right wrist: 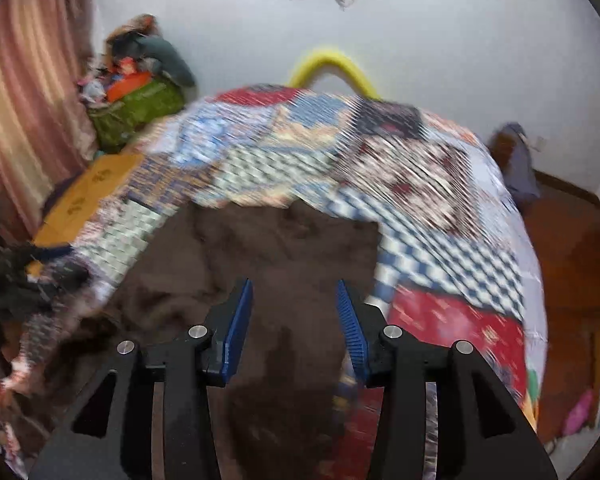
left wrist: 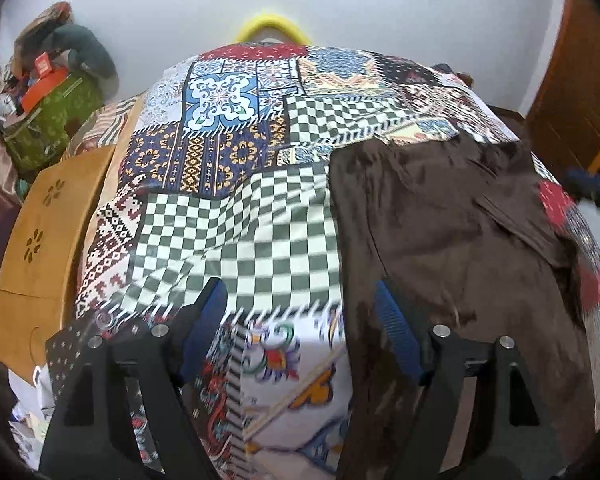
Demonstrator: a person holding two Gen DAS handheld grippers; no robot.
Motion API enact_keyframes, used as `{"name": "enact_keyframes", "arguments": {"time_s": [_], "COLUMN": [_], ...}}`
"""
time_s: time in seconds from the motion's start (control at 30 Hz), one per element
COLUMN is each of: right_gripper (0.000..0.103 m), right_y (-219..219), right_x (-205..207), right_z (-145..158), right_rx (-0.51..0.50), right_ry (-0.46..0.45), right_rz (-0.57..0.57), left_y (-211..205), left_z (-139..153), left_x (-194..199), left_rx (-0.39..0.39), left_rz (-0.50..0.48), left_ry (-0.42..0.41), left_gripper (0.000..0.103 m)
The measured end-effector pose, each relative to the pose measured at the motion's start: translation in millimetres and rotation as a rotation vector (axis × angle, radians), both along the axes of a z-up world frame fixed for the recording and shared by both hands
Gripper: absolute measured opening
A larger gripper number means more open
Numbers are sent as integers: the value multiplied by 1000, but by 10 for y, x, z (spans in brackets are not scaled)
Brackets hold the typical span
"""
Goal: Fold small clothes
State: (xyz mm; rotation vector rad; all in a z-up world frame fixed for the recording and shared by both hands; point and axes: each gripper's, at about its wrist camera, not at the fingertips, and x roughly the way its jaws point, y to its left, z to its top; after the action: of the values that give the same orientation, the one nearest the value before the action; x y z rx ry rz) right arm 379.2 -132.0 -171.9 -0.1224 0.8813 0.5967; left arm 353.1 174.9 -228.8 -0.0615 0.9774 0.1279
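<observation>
Hovering low over the bed, the right gripper point(right wrist: 294, 320) has its blue ribbed pads point(right wrist: 238, 330) spread apart with nothing between them, and the dark brown, soft-napped small garment point(right wrist: 268, 264) lies directly beneath and ahead of it, filling the gap between the jaws. The left gripper point(left wrist: 300, 312) is likewise released and empty; it straddles the garment's left edge, so its right pad sits over brown cloth while its left pad sits over the green-and-white checked patch of the multicoloured patchwork bedspread point(left wrist: 236, 216). From the left wrist view the garment point(left wrist: 460, 232) spreads to the right of and away from that gripper, its long axis seeming to run from the near edge of the bed toward the far side, with a raised seam or fold slanting across its upper right part. The right wrist view is motion-blurred, so the garment's far edge reads only roughly. I judge the right gripper the nearer to the garment's middle and the left the better placed for its left border. Well apart, beyond the bedspread, stand a pale wooden board with cut-out flower shapes point(left wrist: 40, 232) and a green patterned bag heaped with clutter point(left wrist: 52, 120).
</observation>
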Motion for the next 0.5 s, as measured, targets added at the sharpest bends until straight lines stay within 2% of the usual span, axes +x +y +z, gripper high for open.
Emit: {"name": "enact_keyframes", "arguments": {"time_s": [0.1, 0.2, 0.27, 0.33, 0.5], "right_gripper": [40, 40, 41, 43, 43], "right_y": [-168, -176, -114, -5, 198], "right_x": [87, 78, 45, -2, 77], "right_z": [-274, -466, -533, -532, -535], "right_rx": [-7, -24, -39, -62, -88], "right_ry": [73, 101, 84, 24, -8], "right_rz": [-38, -24, 0, 36, 87], "left_y": [-42, -114, -145, -123, -101], "left_z": [-152, -351, -444, -441, -464], "left_x": [248, 454, 569, 626, 762], "left_rx": [-29, -3, 34, 42, 59], "left_rz": [6, 8, 17, 30, 40], "left_ry": [41, 92, 97, 79, 86], "left_gripper": [76, 76, 78, 86, 88]}}
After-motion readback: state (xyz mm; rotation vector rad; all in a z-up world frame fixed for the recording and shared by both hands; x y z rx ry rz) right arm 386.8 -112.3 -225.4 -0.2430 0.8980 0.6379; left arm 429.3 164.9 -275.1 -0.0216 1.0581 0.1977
